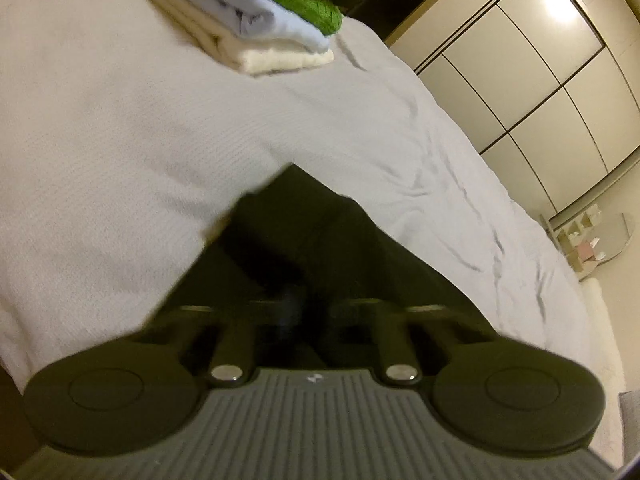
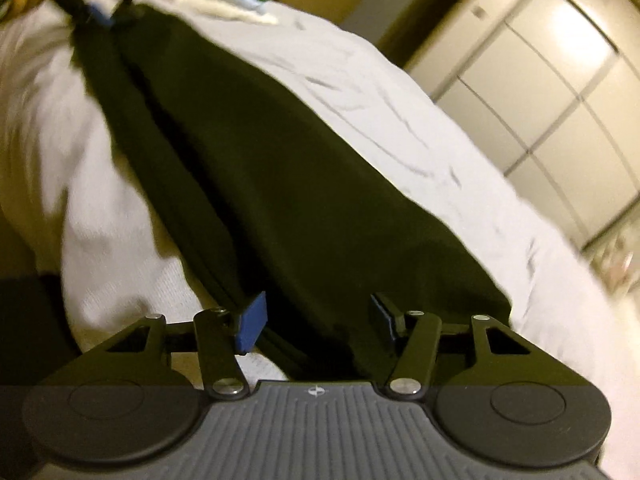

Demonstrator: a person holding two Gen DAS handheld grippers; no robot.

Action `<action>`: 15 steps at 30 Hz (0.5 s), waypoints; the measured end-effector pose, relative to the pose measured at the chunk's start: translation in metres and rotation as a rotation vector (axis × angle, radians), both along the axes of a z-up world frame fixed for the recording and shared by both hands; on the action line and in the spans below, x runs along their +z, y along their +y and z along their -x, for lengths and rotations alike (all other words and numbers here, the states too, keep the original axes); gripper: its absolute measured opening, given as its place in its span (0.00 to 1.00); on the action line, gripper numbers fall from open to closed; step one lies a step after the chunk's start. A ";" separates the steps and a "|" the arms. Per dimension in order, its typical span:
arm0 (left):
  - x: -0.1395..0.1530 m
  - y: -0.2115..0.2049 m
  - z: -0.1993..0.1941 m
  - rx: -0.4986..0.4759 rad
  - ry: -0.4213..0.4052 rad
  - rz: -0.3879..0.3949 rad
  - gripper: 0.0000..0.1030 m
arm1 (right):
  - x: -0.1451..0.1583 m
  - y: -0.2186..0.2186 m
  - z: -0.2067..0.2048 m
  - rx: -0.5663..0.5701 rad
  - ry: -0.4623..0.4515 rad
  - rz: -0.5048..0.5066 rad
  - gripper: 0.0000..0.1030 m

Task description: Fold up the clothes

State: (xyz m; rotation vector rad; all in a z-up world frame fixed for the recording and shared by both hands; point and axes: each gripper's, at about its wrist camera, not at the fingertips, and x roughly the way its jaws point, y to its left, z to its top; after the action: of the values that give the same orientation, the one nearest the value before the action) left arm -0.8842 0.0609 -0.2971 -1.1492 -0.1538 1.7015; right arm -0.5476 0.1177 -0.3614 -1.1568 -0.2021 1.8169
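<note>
1. Nearest, our left tool [image 1: 294, 308] is clenched on the dark garment [image 2: 280, 184].
2. Our right tool [image 2: 318, 316] stands parted around its other end, seemingly not pinching.
3. Garment stretches over the bed [image 1: 420, 152].
4. Farther, a folded stack [image 1: 256, 20].

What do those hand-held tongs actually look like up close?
Each is black, with a grey ribbed plate at the base bearing a small white emblem, flanked by two round black discs. Hinged black link bars with shiny silver pins lead forward to the fingers. The right tongs carry flat blue pads on their tips. The left tongs look the same, though their tips are lost against dark cloth.
</note>
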 end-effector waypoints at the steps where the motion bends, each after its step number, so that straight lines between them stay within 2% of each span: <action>1: 0.005 -0.004 0.001 -0.002 0.006 -0.028 0.02 | -0.002 0.000 0.003 0.010 -0.021 -0.012 0.10; 2: 0.012 -0.010 0.000 -0.006 0.028 -0.058 0.02 | -0.003 0.001 0.005 0.017 -0.041 -0.025 0.00; 5: 0.031 -0.032 -0.009 -0.037 0.117 -0.136 0.02 | 0.014 -0.005 -0.003 0.004 0.024 -0.092 0.00; 8: 0.026 -0.045 -0.017 -0.061 0.170 -0.128 0.02 | 0.032 -0.016 -0.016 -0.016 0.112 -0.103 0.00; 10: 0.009 -0.045 -0.019 -0.064 0.171 -0.071 0.02 | 0.028 -0.020 -0.016 -0.013 0.097 -0.067 0.00; 12: -0.001 -0.049 -0.018 -0.056 0.143 -0.051 0.02 | 0.018 -0.024 -0.015 -0.010 0.070 -0.032 0.00; 15: 0.013 -0.064 -0.019 -0.050 0.163 -0.128 0.02 | 0.006 -0.032 -0.010 -0.012 0.044 -0.022 0.00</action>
State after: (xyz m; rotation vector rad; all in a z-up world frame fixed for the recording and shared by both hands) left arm -0.8652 -0.0032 -0.2844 -0.9092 -0.1295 1.7081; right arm -0.5374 0.0857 -0.3553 -1.0998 -0.1890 1.8235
